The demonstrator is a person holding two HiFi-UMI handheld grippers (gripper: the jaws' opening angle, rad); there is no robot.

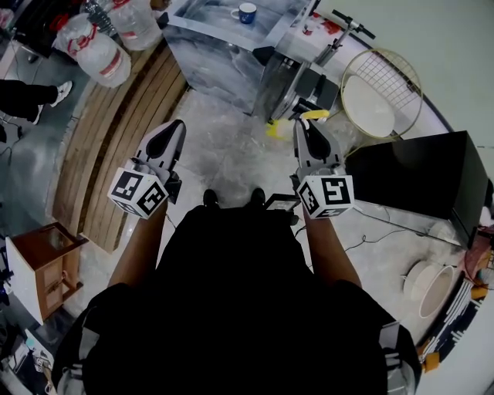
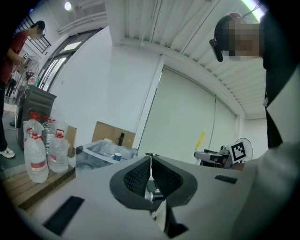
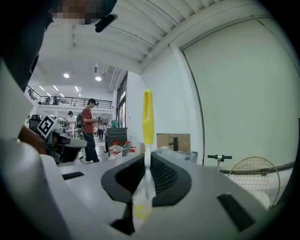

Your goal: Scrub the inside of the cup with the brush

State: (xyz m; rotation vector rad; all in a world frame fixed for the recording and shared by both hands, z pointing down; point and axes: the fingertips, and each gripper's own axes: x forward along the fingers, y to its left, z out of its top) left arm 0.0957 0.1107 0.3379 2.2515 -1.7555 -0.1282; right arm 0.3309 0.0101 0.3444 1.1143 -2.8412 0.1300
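A blue-and-white cup [image 1: 247, 12] stands on the steel sink counter [image 1: 208, 58] far ahead of both grippers; it also shows small in the left gripper view as the cup [image 2: 117, 156]. My right gripper [image 1: 306, 123] is shut on a brush [image 3: 147, 117]: the white shaft is pinched between the pads, the yellow handle sticks out past the tips, and the bristles lie back inside the jaws. In the head view the brush [image 1: 315, 114] shows as a yellow bit at the tips. My left gripper [image 2: 150, 156] is shut with nothing in it, and the same left gripper [image 1: 176, 126] is held level with the right one.
Large water bottles [image 1: 100, 54] stand on a wooden platform [image 1: 116, 146] at the left. A black box [image 1: 421, 181] and a round wire guard [image 1: 382, 92] are at the right. A small wooden stool [image 1: 46, 266] is at the near left. People [image 3: 89, 129] stand in the background.
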